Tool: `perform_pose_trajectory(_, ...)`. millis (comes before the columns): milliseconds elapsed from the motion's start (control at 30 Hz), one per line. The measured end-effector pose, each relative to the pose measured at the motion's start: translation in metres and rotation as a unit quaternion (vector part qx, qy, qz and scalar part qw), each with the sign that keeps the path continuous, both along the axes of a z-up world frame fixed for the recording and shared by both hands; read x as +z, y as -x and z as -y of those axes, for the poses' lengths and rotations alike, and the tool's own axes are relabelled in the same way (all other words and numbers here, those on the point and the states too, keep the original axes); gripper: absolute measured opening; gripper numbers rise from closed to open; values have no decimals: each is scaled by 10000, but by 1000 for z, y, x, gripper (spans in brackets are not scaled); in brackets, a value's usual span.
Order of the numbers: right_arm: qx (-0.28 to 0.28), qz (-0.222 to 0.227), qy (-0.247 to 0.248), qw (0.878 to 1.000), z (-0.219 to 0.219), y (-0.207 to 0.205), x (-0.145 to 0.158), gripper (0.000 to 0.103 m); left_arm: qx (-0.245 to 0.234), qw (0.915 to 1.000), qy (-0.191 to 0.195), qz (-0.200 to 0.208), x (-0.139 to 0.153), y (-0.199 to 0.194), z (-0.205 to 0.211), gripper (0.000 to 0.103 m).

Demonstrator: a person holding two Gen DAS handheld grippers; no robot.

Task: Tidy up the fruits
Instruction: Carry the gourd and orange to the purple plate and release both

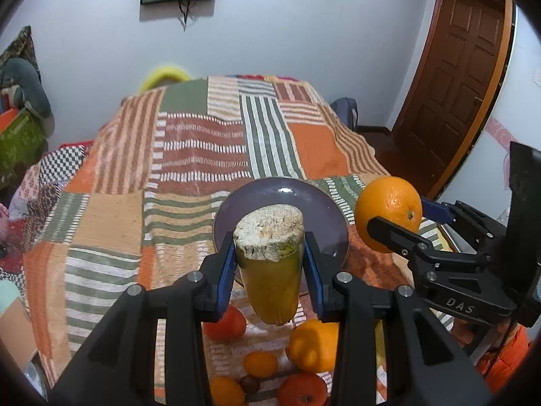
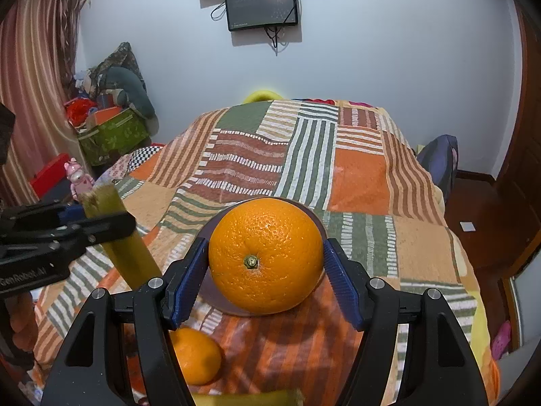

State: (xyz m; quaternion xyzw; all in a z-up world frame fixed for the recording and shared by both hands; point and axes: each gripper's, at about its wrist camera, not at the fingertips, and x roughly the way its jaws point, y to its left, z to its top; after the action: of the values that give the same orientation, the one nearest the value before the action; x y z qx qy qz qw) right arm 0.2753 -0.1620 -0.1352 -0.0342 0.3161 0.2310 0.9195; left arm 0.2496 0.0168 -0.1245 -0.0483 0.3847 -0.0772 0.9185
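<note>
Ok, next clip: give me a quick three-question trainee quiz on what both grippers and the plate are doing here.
1. True or false: the right gripper is clamped on a large orange.
2. What does the left gripper hold?
A. a tomato
B. a yellow-green stalk piece with a rough cut end
C. a spoon
3. Fill in: the purple plate on the patchwork cloth holds ____ fruit.

Key
1. True: both blue pads press its sides.
2. B: the stalk piece sits between the pads.
3. No: it lies bare, and the loose oranges lie on the cloth nearer the cameras.
</note>
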Motion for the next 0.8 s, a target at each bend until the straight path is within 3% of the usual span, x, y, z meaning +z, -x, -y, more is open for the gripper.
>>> perform_pose_trajectory(433,258,-290,397,9985,-24,-37,-27,66,-138,9981,-170,-576,-45,-58,1,37)
perform_pose_trajectory(800,316,-492,591,9965,-33,-70,-40,66,-90,9962,159,-853,-60,-104,-14,38)
